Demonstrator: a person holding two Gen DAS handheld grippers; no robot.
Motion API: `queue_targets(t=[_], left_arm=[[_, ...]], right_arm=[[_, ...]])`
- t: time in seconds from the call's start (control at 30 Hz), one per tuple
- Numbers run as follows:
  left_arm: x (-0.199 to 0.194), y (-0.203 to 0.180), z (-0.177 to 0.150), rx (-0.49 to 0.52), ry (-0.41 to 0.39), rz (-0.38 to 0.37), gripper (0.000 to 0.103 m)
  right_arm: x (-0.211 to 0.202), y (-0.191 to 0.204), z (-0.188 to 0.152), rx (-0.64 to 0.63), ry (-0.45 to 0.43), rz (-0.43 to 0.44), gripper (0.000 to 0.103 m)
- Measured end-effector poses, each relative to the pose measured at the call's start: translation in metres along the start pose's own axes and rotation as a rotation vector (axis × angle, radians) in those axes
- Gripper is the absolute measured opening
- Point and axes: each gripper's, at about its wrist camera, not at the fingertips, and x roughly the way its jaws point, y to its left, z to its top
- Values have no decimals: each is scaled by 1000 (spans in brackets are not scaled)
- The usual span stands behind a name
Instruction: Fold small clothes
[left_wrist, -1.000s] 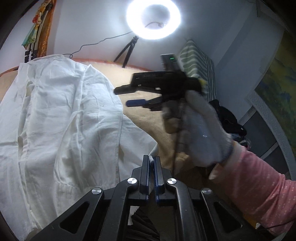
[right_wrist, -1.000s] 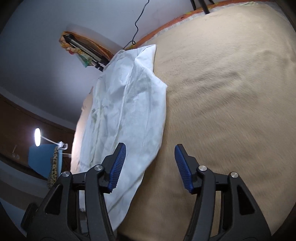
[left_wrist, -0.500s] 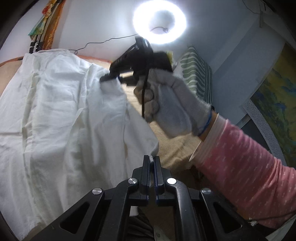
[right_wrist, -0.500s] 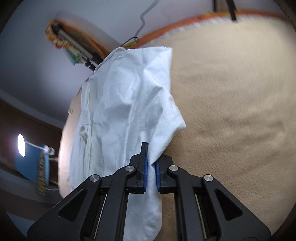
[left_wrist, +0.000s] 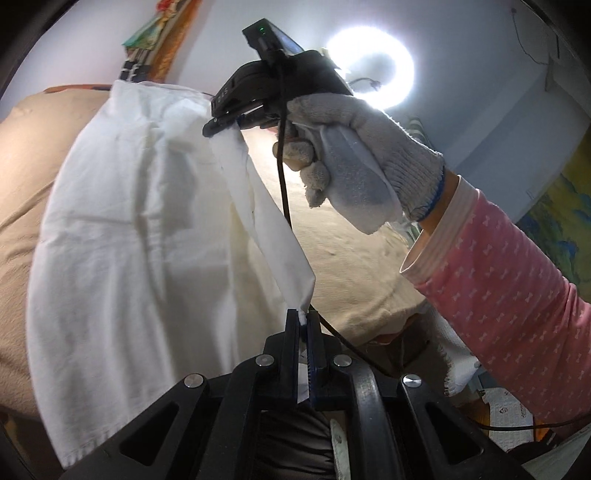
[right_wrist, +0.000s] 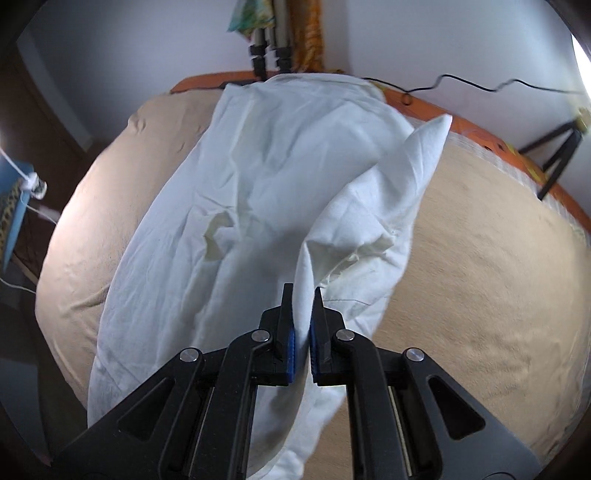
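A white garment (left_wrist: 122, 221) lies spread on a beige blanket (left_wrist: 354, 236). Its right edge is lifted off the bed as a taut strip (left_wrist: 266, 218). My left gripper (left_wrist: 303, 317) is shut on the near corner of that strip. My right gripper (left_wrist: 221, 125), held by a gloved hand, is shut on the far end of the strip, higher up. In the right wrist view the right gripper (right_wrist: 302, 332) pinches a raised fold of the garment (right_wrist: 266, 184), and the lifted flap (right_wrist: 417, 158) stands above the blanket (right_wrist: 480, 280).
A lit ring light (left_wrist: 373, 66) on a tripod (right_wrist: 557, 155) stands behind the bed. A black cable (right_wrist: 480, 86) runs along the orange bed edge (right_wrist: 491, 142). Bright cloths hang on the wall (right_wrist: 284, 22). A blue lamp (right_wrist: 11, 206) is at left.
The right gripper went from open above the blanket to shut on the garment's edge. Both grippers have lifted that edge off the bed and carried it left over the garment.
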Motion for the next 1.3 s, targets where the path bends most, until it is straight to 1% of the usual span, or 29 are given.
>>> queue_targets(t=[0.13, 0.2, 0.37, 0.47, 0.53, 0.57, 0.6, 0.63, 0.67, 0.7, 0.73, 0.8, 0.83, 0.87, 0.9, 0.93, 0.97, 1.0, 1.03, 1.07, 1.1, 1.13, 1.17, 1.23, 1.3], left_arm=[[-9, 18, -5, -42, -2, 10, 0], [-12, 27, -8, -56, 3, 30, 0], [-16, 37, -17, -84, 25, 59, 0], [-16, 38, -20, -84, 41, 62, 0], [-16, 35, -21, -71, 47, 65, 0], [-15, 36, -21, -66, 48, 64, 0], [-14, 37, -21, -61, 49, 66, 0], [-15, 37, -21, -59, 49, 70, 0], [-16, 38, -21, -61, 52, 69, 0], [-17, 39, -22, -64, 56, 69, 0], [-18, 41, -23, -70, 59, 69, 0], [-17, 45, -22, -81, 72, 57, 0], [-17, 46, -22, -84, 82, 37, 0], [-18, 45, -22, -78, 90, 29, 1], [-20, 43, -21, -66, 90, 36, 10], [-24, 40, -21, -53, 90, 39, 16], [-30, 38, -20, -43, 83, 49, 25], [-37, 37, -19, -37, 66, 63, 30], [-44, 38, -17, -30, 45, 81, 30], [-50, 40, -16, -24, 22, 107, 30], [-54, 44, -14, -26, 5, 129, 31], [-56, 51, -13, -32, -2, 159, 31], [-55, 58, -13, -44, -1, 187, 31], [-50, 75, -12, -75, 22, 238, 29], [-48, 86, -12, -96, 32, 252, 28]], right_arm=[[22, 20, 8, -13, 38, -2, 7], [32, 29, 10, -23, 53, -7, 7], [52, 43, 11, -39, 75, -5, 7], [49, 41, 9, -53, 66, 35, 13], [34, 26, 6, -6, 63, 134, 28], [21, 16, 2, 30, 41, 180, 36], [6, 5, -3, 64, 4, 235, 38], [-14, -9, -12, 105, -47, 296, 39], [-30, -19, -21, 138, -80, 319, 43], [-44, -29, -33, 170, -101, 322, 45], [-57, -38, -53, 194, -118, 317, 45], [-67, -46, -87, 207, -110, 305, 45], [-67, -45, -107, 218, -88, 306, 45], [-66, -45, -121, 229, -63, 327, 45], [-62, -43, -135, 244, -40, 356, 45], [-58, -38, -149, 257, -18, 383, 45], [-55, -37, -161, 268, -4, 401, 45], [-52, -34, -170, 277, 4, 416, 45], [-48, -32, -179, 288, 11, 444, 45], [-45, -29, -184, 285, 18, 459, 44], [-41, -26, -186, 273, 25, 455, 26], [-38, -21, -190, 249, 40, 430, 11], [-39, -20, -193, 230, 34, 399, 7], [-41, -26, -201, 246, 26, 385, 6], [-38, -29, -209, 257, 38, 361, 6]])
